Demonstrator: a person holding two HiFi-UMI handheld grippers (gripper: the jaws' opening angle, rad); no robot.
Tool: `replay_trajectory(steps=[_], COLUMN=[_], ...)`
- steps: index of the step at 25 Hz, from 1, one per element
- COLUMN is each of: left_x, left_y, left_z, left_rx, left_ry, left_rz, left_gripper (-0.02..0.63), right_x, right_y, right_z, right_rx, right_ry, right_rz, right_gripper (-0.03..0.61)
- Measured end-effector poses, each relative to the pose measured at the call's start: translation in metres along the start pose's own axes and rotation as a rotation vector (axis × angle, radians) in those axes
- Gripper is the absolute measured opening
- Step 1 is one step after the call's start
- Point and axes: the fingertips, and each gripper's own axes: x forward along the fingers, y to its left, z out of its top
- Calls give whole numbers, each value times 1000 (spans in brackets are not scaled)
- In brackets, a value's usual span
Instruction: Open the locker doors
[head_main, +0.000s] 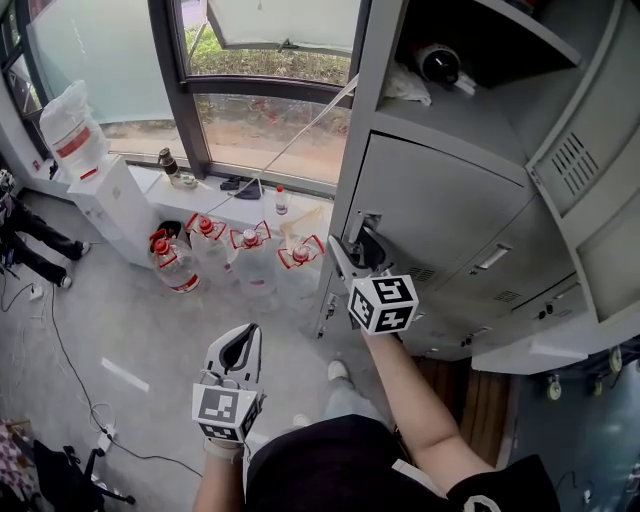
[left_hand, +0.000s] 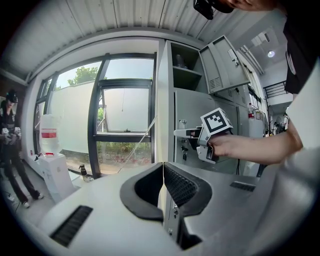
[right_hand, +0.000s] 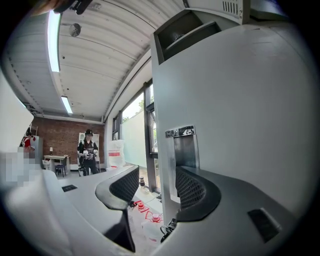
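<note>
Head view: grey lockers (head_main: 560, 250) fill the right side. The top compartment (head_main: 470, 50) is open, with a dark round object and a pale bundle on its shelf. Its open door (head_main: 575, 160) is swung out to the right. Below it, one closed locker door (head_main: 440, 210) has a recessed handle (head_main: 365, 228) at its left edge, and the right tool (head_main: 355, 248) is raised to that edge, just beside the handle. The left tool (head_main: 240, 345) hangs lower over the floor (head_main: 120, 330), well apart from the lockers. Four water jugs (head_main: 250, 255) with red caps stand on the floor below the window sill (head_main: 250, 185). A fifth sits upside down on a white water dispenser (head_main: 110, 205) near the sill's left end. Two small bottles (head_main: 281, 200) stand on the sill.

Left gripper view: the left tool (left_hand: 163, 165) has its jaws pressed together with nothing between them. Beyond them a hand (left_hand: 227, 147) holds the right tool (left_hand: 182, 133) at the closed door's left edge. A person (left_hand: 10, 140) stands far left, beside the dispenser.

Right gripper view: the right tool (right_hand: 156, 172) has its jaws apart, and the door's left edge stands between them. The handle (right_hand: 182, 150) is just above the right pad. The left pad is clear of the edge; whether the right pad touches the door face cannot be told.
</note>
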Motion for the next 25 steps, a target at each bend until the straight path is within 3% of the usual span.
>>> replay_trajectory(steps=[15, 22, 25], left_x=[-23, -21, -18], left_y=[-33, -56, -72], left_z=[-9, -11, -8], left_rx=[12, 22, 29], left_ry=[-12, -12, -17], left_rz=[-103, -177, -210], left_gripper=[20, 20, 20], right_x=[-64, -103, -119], right_y=[27, 30, 33], right_z=[-9, -12, -13], right_rx=[-31, -38, -45], right_ry=[-5, -10, -11], right_rz=[-46, -82, -80], right_gripper=[201, 131, 130])
